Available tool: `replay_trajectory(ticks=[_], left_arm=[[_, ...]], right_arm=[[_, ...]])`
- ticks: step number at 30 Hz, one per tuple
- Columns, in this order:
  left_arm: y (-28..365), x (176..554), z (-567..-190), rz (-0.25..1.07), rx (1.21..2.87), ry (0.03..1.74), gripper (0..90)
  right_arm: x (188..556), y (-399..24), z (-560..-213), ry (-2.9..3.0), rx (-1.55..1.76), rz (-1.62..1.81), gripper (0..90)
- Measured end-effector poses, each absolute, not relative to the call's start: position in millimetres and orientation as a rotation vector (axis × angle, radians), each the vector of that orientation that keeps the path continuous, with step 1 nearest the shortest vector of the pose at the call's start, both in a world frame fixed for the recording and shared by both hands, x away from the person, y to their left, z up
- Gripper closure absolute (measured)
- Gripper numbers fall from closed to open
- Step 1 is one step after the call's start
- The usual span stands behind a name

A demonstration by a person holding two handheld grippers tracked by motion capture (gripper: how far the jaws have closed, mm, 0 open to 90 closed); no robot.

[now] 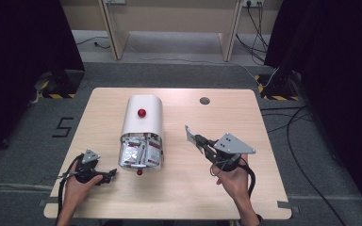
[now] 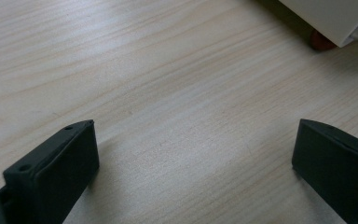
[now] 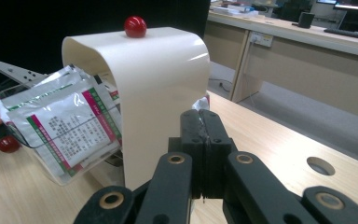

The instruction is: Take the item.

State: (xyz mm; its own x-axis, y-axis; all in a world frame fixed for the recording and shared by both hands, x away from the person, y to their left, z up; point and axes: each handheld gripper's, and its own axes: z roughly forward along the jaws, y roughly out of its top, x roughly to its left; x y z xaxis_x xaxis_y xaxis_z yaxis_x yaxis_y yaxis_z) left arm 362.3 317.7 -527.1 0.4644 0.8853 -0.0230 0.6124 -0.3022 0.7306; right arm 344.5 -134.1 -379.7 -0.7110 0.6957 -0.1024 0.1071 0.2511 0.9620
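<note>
A pale wood tabletop (image 1: 179, 188) stood on grey carpet, flanked by dark curtains, with cables trailing across the floor and a light desk beyond. A round hole (image 1: 204, 100) pierced the tabletop near its far edge.

At the middle lay a white container (image 1: 143, 117) with a curved cover and a red knob (image 1: 142, 112) on top, its long axis running from the far side toward the person and its open mouth facing the near edge. Silver sachets (image 1: 140, 153) printed in green and magenta crowded that mouth, and a second red knob (image 1: 139, 172) sat on the wood just in front of it.

The right gripper (image 1: 188, 133), raised to the right of the container and pointing toward it, had its jaws pressed together on a thin silver packet (image 1: 189, 133) that stuck up from the tips; in the right gripper view the packet (image 3: 201, 103) peeped from behind the closed jaws.

The left gripper (image 1: 111, 174) rested on the near left of the tabletop, pointing toward the container's mouth, its jaws spread wide with bare wood between them.
</note>
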Motion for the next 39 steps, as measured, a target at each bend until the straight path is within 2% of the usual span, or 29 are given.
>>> replay_trajectory(ticks=[39], left_arm=[[318,362,-527,0.512,2.031,1.241,0.0]], right_arm=[[394,-151,-440,2.084,0.927,1.287,90.0]])
